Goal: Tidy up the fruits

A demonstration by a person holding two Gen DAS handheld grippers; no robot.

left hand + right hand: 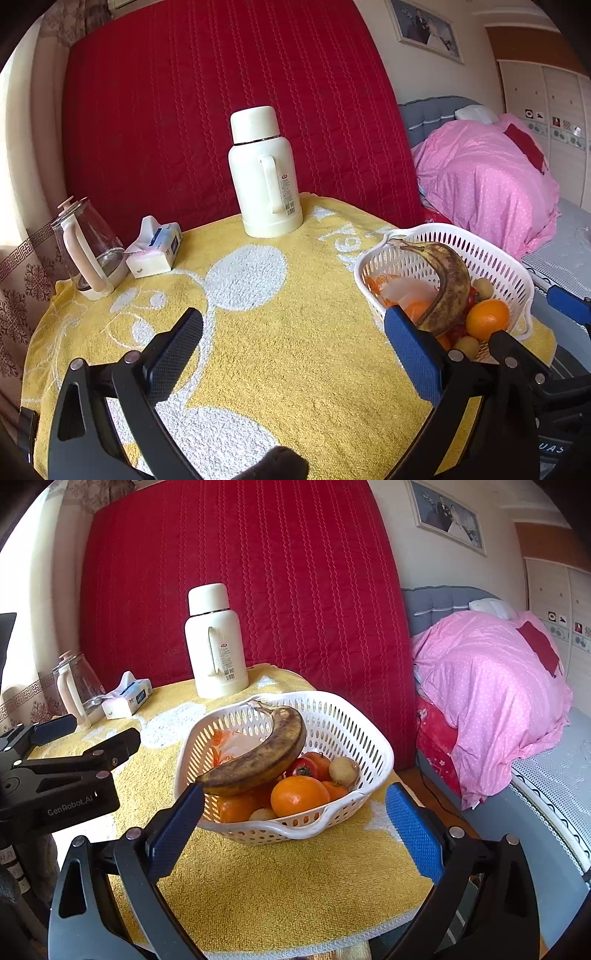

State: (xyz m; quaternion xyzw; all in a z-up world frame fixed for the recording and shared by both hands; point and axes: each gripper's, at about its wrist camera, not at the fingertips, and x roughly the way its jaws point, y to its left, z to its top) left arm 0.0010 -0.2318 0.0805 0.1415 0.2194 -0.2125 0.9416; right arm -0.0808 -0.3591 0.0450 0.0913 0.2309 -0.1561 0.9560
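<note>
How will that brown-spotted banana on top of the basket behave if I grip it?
The banana is heavily browned, so probably soft; it may bruise or split under a firm pinch. It lies across round fruit like the orange in the basket, so lifting it may roll them. Its curve could make it pivot between the right gripper pads.

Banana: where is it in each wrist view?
Left wrist: banana at right, arching over the white basket, behind the right fingertip.
Right wrist: banana at centre, lying across the fruit in the basket.
Shared landmark: white thermos against the red backdrop.
</note>
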